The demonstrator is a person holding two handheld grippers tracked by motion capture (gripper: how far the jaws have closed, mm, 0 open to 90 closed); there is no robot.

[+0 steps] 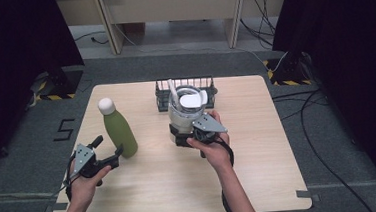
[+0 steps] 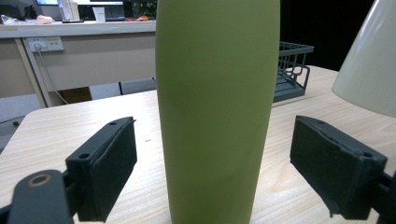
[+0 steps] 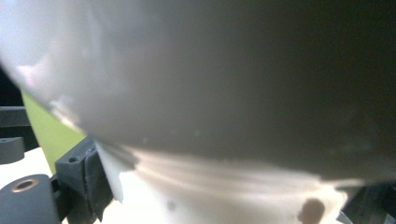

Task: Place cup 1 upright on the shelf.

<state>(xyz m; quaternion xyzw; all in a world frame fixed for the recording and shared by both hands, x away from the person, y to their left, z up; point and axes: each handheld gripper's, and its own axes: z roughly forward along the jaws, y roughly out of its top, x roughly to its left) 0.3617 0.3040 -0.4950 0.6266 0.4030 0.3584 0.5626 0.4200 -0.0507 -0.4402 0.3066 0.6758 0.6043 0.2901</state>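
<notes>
Blender jug [image 1: 186, 117], white with a lid and a pale utensil rising from it, sits just left of your right hand, near the surface's [image 1: 261, 181] middle, in front of the dark wire rack [image 1: 161, 90] at the far edge. Your right gripper [image 1: 197, 130] has its jaws pressed on the jug's base, likely to steady or lift it. To the left stands the green bottle [image 2: 217, 107], upright; your left gripper [image 2: 215, 177] brackets it, jaws wide, pads [image 2: 114, 163] clear of its sides.
</notes>
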